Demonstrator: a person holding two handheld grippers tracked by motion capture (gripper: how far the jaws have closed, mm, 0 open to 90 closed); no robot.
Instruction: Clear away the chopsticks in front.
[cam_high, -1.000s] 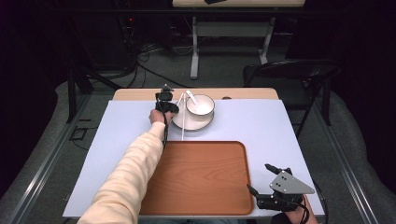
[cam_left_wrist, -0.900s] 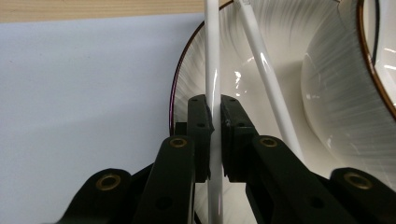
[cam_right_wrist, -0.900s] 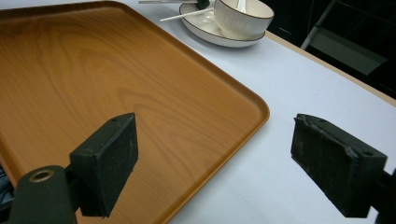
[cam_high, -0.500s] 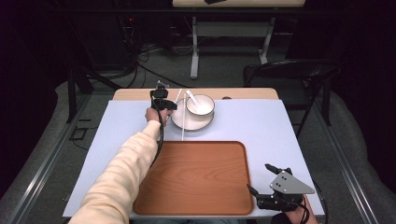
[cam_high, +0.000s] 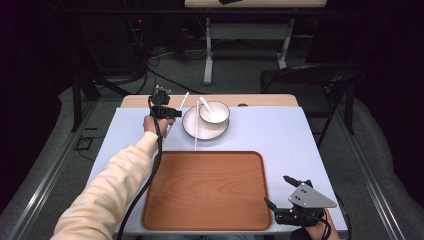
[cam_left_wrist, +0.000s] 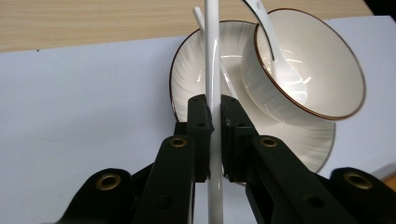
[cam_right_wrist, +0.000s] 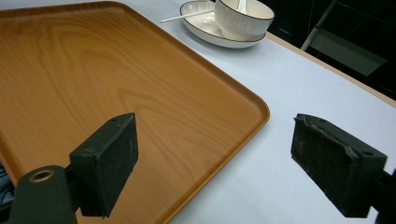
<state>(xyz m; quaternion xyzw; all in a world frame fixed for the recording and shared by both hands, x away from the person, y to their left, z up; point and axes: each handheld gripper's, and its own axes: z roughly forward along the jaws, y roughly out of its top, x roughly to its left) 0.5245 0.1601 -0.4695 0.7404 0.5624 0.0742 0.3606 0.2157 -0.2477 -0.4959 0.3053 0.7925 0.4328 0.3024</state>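
Observation:
My left gripper (cam_high: 171, 113) (cam_left_wrist: 212, 105) is shut on a white chopstick (cam_high: 183, 100) (cam_left_wrist: 212, 56), held just left of a white plate (cam_high: 194, 129) (cam_left_wrist: 194, 70). A second white chopstick (cam_high: 196, 131) lies from the plate down to the table. On the plate stands a brown-rimmed white bowl (cam_high: 216, 114) (cam_left_wrist: 327, 70) with a white spoon (cam_high: 204, 103) (cam_left_wrist: 275, 60) in it. My right gripper (cam_high: 277, 191) (cam_right_wrist: 215, 154) is open at the near right, beside the right edge of a wooden tray (cam_high: 200, 190) (cam_right_wrist: 93, 70), with nothing between its fingers.
A pale blue mat (cam_high: 280, 135) covers the wooden table (cam_high: 270, 100). A dark chair (cam_high: 310, 77) stands behind the table's far right corner. The plate (cam_right_wrist: 205, 28) and bowl (cam_right_wrist: 243, 18) stand beyond the tray's far edge.
My left gripper has moved left, away from the bowl, with the chopstick in its jaws. The right gripper has stayed where it was.

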